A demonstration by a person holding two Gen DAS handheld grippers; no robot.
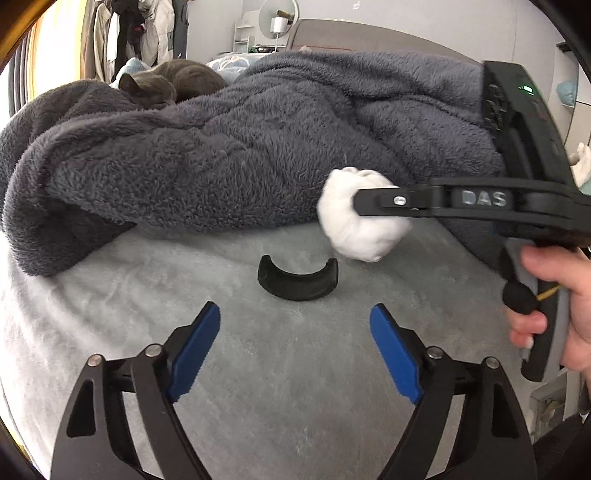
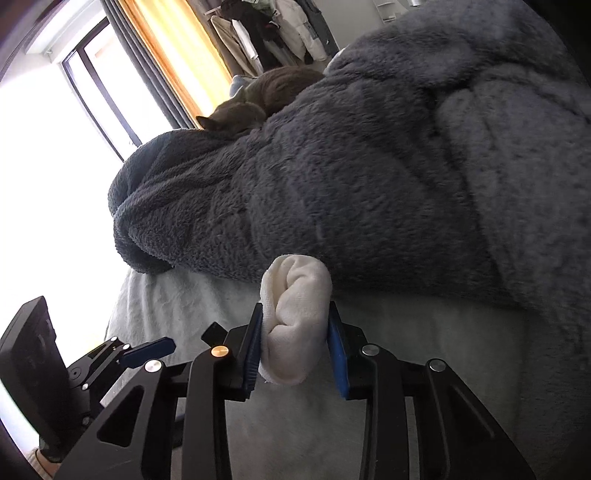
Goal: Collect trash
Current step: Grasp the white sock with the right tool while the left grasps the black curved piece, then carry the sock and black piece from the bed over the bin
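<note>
A crumpled white tissue wad (image 2: 295,325) is pinched between the blue pads of my right gripper (image 2: 295,332), held just above the light grey bed sheet (image 1: 295,369). In the left wrist view the same wad (image 1: 351,229) hangs at the tip of the right gripper (image 1: 360,203), which comes in from the right. A black curved plastic piece (image 1: 298,280) lies on the sheet just below and left of the wad. My left gripper (image 1: 295,343) is open and empty, a short way in front of the black piece.
A thick dark grey fleece blanket (image 1: 240,147) is piled across the bed behind the objects. A grey cat (image 1: 166,83) sleeps on it at the far left. A coat rack (image 1: 125,33) and bright window (image 2: 55,147) stand beyond.
</note>
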